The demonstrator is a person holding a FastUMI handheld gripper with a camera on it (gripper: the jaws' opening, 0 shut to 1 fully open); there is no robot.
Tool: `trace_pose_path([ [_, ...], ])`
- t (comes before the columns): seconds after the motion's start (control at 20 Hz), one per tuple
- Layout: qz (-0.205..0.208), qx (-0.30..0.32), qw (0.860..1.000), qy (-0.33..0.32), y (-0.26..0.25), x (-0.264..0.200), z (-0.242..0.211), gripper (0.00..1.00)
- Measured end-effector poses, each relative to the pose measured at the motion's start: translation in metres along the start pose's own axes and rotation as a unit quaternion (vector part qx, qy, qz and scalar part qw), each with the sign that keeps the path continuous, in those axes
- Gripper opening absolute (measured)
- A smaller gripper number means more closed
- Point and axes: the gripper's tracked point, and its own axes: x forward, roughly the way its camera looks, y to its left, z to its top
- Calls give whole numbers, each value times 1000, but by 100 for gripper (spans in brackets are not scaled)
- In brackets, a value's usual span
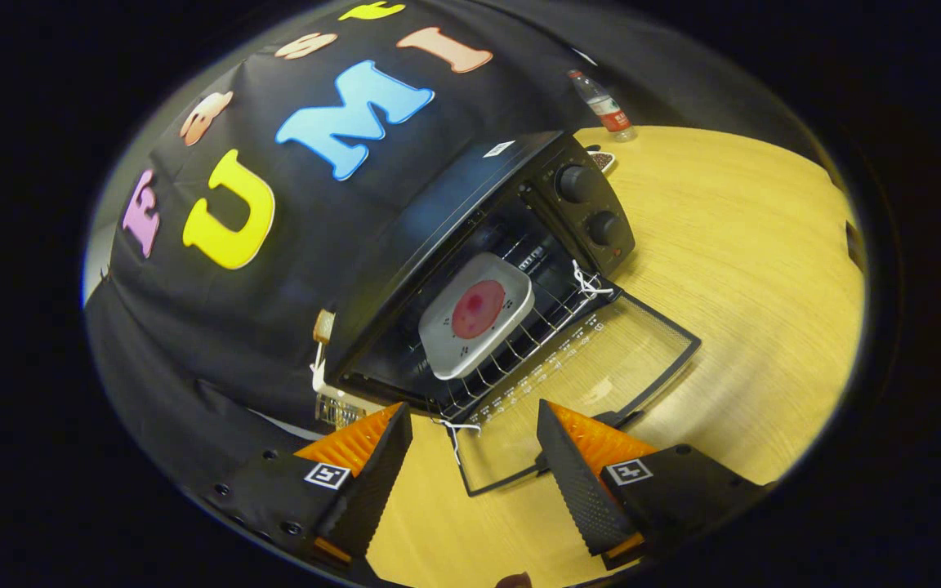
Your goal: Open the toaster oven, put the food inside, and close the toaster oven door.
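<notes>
This looks like a staged recording booth, not a lived-in kitchen: black cloth (291,269) hangs as the back wall behind a pale wooden table (748,245), where a toaster oven (470,245) stands alone, with what seems a plastic bottle (604,104) at the table's far edge.

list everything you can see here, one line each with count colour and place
toaster oven: 1, black, on the table, against the booth wall
oven door: 1, glass in a black frame, folded down flat, just ahead of the jaws
wire rack: 1, metal, inside the oven
plate: 1, white, on the rack
food: 1, red, on the plate
bottle: 1, clear with a red label, beyond the oven
table: 1, light wood
gripper: 1, jaws open, nothing between them
</notes>
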Motion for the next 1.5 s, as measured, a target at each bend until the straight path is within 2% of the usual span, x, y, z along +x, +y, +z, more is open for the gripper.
trace_pose_path([
  [0.3, -18, -126, 992, 17, -17, -8, -24, 98],
  [0.6, -51, -210, 975, 55, -44, -4, -46, 98],
  [1.15, -103, -257, 951, 134, -79, 18, -75, 98],
  [1.5, -128, -279, 940, 148, -93, 30, -81, 98],
])
